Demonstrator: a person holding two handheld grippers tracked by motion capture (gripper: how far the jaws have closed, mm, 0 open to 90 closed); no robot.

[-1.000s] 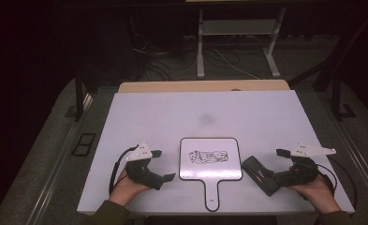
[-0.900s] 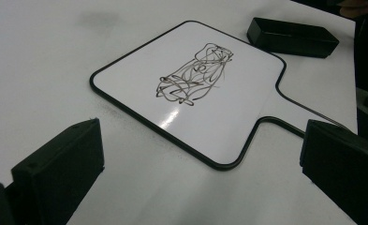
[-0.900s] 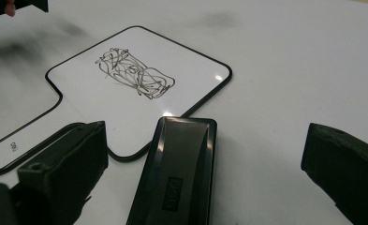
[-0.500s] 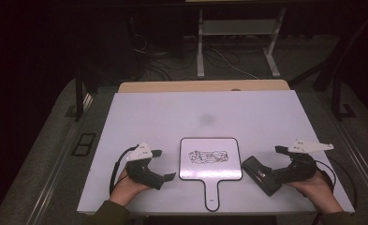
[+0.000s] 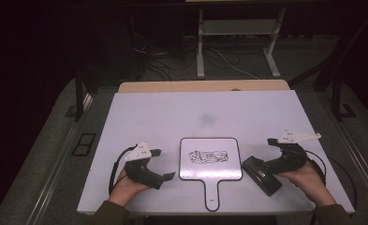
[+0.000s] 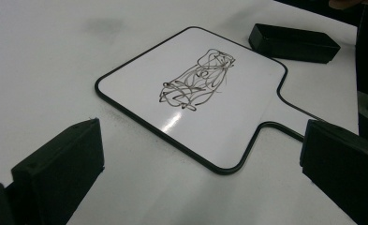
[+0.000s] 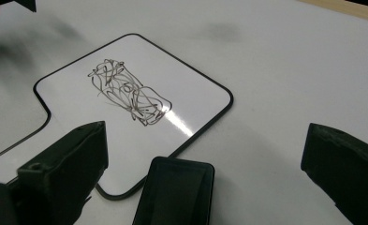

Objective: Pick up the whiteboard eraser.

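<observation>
Both my tools, left (image 5: 160, 164) and right (image 5: 261, 157), are spread, empty; nudging the eraser (image 7: 174, 197) could shove the scribbled board (image 5: 210, 158) askew.

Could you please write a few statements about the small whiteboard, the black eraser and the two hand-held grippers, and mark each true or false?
1. The whiteboard bears a dark scribble. True.
2. The black eraser lies on top of the whiteboard. False: it lies on the table beside the whiteboard's right edge.
3. The left hand-held gripper is open and holds nothing. True.
4. The right hand-held gripper is shut on the eraser. False: its jaws stand wide apart, with the eraser lying between them, ungripped.
5. The whiteboard's handle points toward the person. True.
</observation>
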